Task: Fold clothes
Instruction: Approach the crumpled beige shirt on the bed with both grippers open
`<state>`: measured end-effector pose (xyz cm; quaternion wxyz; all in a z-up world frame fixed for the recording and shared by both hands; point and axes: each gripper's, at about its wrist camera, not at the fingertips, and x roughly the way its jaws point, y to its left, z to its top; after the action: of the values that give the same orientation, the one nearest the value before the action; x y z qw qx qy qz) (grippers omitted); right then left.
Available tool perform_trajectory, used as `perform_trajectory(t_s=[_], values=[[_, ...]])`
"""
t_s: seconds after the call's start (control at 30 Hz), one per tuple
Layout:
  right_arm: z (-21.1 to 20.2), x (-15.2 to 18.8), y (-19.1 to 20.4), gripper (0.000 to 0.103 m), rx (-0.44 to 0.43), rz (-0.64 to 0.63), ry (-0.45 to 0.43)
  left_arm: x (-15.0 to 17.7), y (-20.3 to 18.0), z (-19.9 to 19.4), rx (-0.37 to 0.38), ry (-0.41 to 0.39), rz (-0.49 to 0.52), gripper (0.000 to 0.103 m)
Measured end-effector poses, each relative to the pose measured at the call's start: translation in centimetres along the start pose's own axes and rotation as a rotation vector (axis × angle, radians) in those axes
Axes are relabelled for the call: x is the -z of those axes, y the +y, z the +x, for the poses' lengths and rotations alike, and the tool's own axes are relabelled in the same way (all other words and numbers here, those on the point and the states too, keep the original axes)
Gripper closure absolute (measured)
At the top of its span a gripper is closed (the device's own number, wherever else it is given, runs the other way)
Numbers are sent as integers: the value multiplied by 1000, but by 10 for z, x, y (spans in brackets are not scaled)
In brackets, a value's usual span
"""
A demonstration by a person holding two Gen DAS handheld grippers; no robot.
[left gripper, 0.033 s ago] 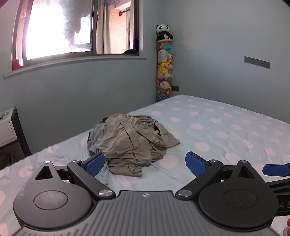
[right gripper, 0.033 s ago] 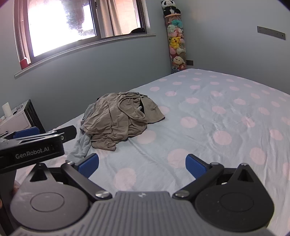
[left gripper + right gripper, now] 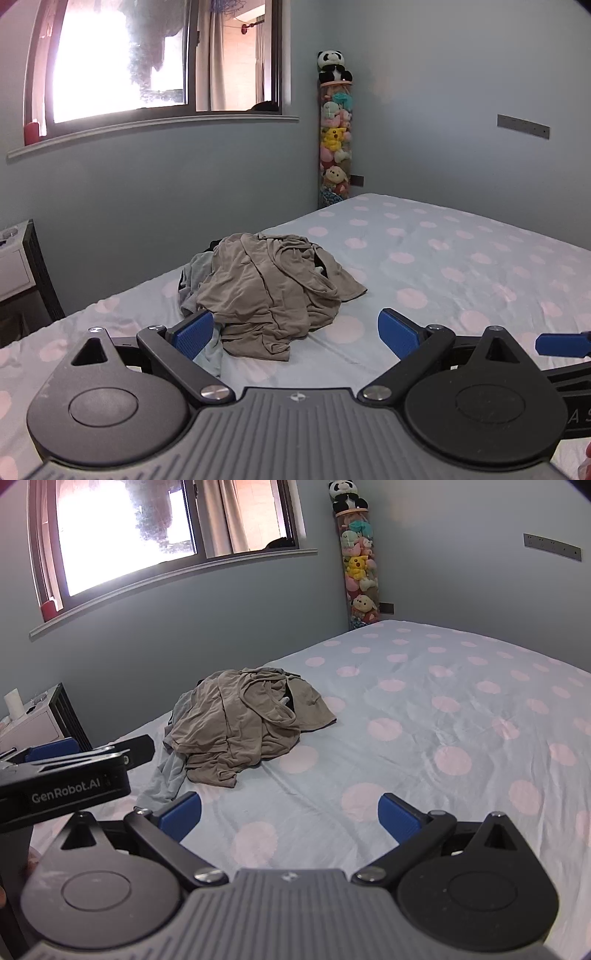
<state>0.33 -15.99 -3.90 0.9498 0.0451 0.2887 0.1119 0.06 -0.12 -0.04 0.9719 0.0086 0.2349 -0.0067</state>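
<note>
Both grippers, left [image 3: 295, 332] and right [image 3: 290, 812], held with jaws apart, empty, above bed [image 3: 443, 720]. Clothes [image 3: 273, 291] heaped on sheet, far-left of right gripper, unfolded.

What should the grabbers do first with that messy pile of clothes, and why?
Probably bring the left hand-held gripper forward and down to pinch the near edge of the taupe garment. Both it and the right hand-held gripper are open and empty, hovering above the bed. The taupe piece lies crumpled on top of the pile, so it likely has to be lifted off and spread flat before any folding.
</note>
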Motion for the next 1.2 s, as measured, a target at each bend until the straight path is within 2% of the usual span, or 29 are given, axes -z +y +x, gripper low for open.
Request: perform_trajectory(t_s=[0.1, 0.17, 0.33, 0.6, 0.83, 1.2], values=[[0, 3, 3, 1, 8, -18, -9, 0, -4, 2, 28, 3, -2, 6], [-1, 5, 6, 1, 9, -26, -16, -5, 19, 11, 50, 15, -53, 6], [-4, 2, 5, 1, 4, -34, 0, 0, -4, -3, 8, -28, 17, 6], [-10, 0, 5, 1, 26, -38, 1, 1, -17, -4, -50, -16, 33, 6], [-13, 0, 4, 1, 34, -38, -6, 2, -17, -6, -1, 0, 18, 6], [-17, 0, 4, 1, 38, -45, -9, 2, -14, -2, 8, 36, -22, 6]])
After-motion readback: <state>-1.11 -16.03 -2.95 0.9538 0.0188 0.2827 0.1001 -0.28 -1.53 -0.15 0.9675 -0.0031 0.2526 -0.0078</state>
